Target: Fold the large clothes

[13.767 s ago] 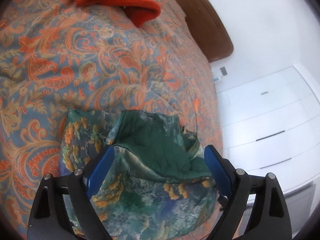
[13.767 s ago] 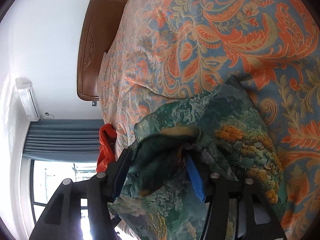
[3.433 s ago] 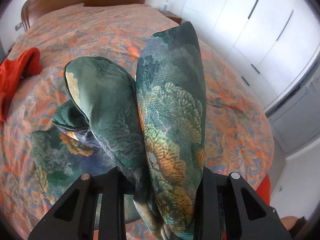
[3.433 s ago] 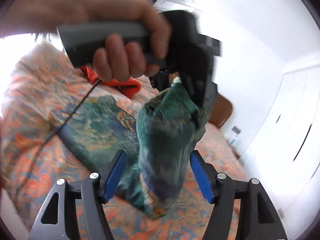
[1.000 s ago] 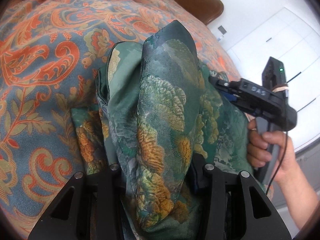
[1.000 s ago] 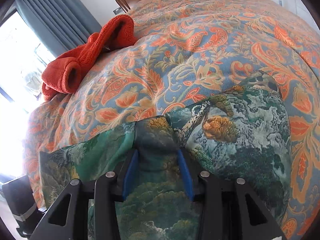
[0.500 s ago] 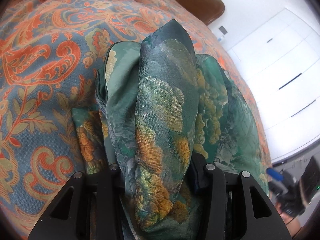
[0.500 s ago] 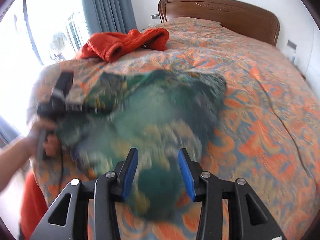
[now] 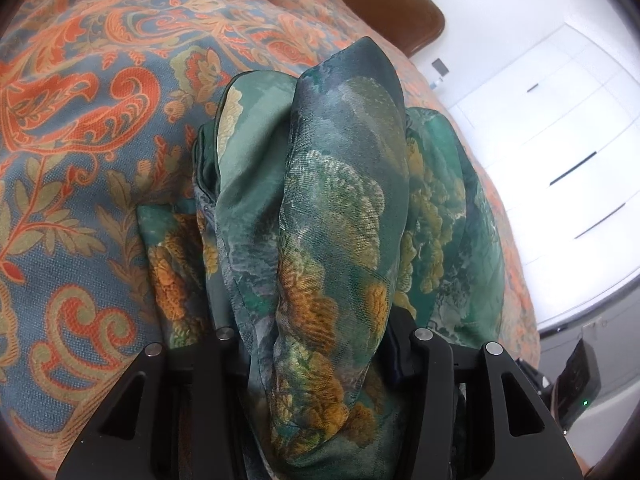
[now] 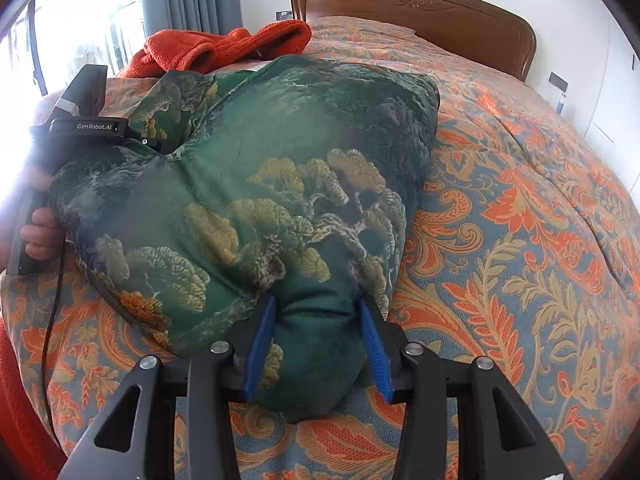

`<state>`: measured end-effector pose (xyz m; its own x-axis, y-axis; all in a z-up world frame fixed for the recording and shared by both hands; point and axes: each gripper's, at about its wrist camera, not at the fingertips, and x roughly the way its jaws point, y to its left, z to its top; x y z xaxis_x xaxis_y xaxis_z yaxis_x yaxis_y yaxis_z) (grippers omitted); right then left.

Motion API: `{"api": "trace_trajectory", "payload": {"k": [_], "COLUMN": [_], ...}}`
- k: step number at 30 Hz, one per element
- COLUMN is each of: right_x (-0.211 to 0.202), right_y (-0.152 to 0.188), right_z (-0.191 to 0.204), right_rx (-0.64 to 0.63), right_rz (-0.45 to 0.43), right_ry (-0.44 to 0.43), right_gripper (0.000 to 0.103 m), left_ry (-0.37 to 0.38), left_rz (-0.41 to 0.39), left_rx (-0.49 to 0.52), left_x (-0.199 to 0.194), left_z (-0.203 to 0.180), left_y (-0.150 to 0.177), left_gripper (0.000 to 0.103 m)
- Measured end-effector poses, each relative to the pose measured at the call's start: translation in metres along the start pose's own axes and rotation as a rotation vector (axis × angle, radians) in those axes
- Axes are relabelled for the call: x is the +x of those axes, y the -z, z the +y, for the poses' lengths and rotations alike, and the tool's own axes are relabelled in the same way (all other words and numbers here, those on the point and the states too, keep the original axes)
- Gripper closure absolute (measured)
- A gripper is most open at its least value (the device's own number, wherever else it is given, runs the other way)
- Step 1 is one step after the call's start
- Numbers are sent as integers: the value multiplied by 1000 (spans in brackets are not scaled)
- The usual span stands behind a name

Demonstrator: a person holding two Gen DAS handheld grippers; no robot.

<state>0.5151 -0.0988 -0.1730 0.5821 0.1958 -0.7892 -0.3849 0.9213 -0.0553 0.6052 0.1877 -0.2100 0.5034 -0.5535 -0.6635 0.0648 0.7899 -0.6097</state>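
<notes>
A green padded garment with gold tree print [image 10: 248, 184] lies bunched on the bed. My right gripper [image 10: 316, 320] is shut on its near edge; the blue pads [image 10: 260, 336] pinch a thick fold. My left gripper [image 9: 316, 344] is shut on a tall bunch of the same garment [image 9: 340, 200], which hides its pads. In the right wrist view the left gripper [image 10: 156, 146] grips the garment's far left side, held by a hand.
The bed has an orange and blue paisley cover [image 10: 520, 240] and a brown wooden headboard [image 10: 420, 12]. A red towel [image 10: 216, 46] lies behind the garment near the curtains. White wardrobe doors [image 9: 560, 140] stand beyond the bed.
My right gripper swung away and now holds the garment's near edge from the bed's foot side. My left gripper has kept its grip and hardly moved.
</notes>
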Motion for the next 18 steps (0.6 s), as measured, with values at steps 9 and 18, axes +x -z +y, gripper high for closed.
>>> {"api": "trace_trajectory", "payload": {"k": [9, 18], "right_x": [-38, -129], "right_y": [-6, 6], "right_z": [13, 18], "right_rx": [1, -6], "right_rz": [-73, -226], "right_ry": [68, 129], "right_gripper": [56, 30], "left_ry": [15, -215], "left_rz": [-103, -227], "left_rx": [-20, 68], "left_x": [-54, -131], "left_z": [-16, -45], "left_y": [13, 54], "left_gripper": [23, 4]}}
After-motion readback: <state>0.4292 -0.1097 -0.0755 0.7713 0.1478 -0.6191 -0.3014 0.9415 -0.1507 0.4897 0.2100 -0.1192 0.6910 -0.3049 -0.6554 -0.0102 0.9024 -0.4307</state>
